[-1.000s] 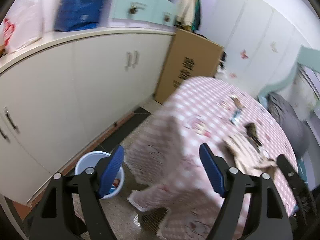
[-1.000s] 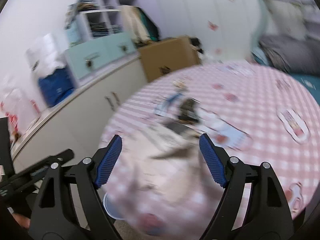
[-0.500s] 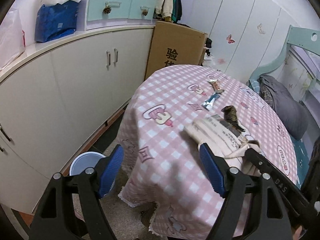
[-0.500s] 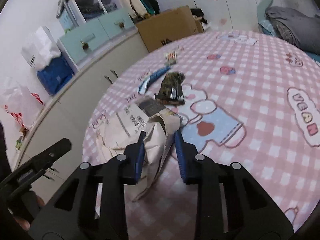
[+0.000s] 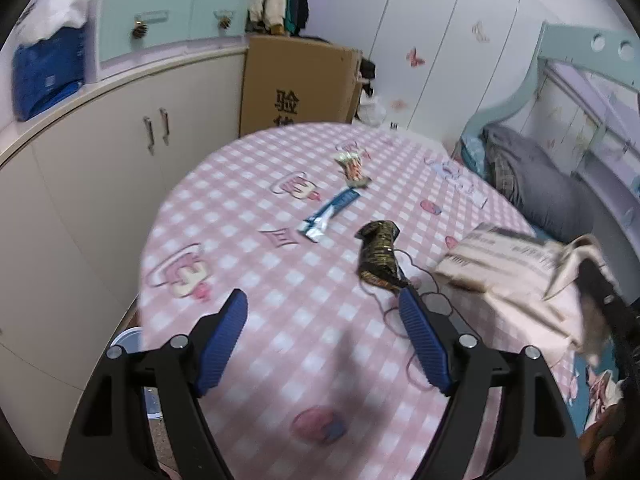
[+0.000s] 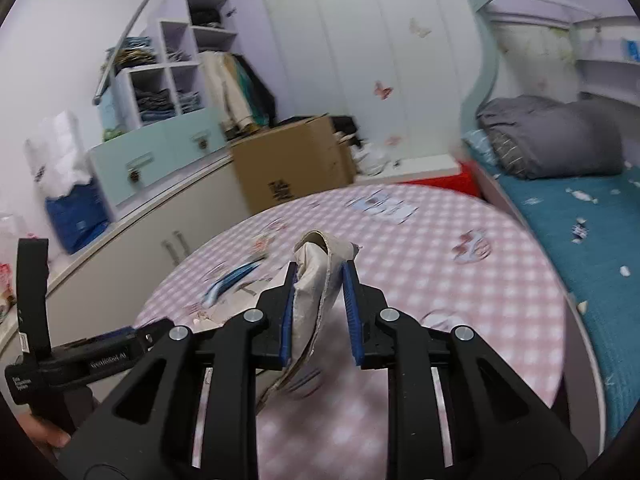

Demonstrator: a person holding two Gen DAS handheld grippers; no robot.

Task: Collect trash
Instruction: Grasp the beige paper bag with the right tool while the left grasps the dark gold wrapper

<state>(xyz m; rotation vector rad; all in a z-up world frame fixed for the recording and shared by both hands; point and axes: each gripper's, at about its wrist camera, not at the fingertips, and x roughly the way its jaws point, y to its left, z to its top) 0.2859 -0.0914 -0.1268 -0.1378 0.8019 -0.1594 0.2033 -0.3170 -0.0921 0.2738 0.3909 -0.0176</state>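
In the left wrist view the left tool (image 5: pixel 322 342) hovers low over the checked surface (image 5: pixel 248 208), fingers apart and empty, pointing at the dark wrapper (image 5: pixel 378 256) mid-frame; closing low could snag the cloth. In the right wrist view the right tool (image 6: pixel 318 312), centre frame and lifted, is clamped on crumpled paper (image 6: pixel 316 276), whose loose tail could slip free.
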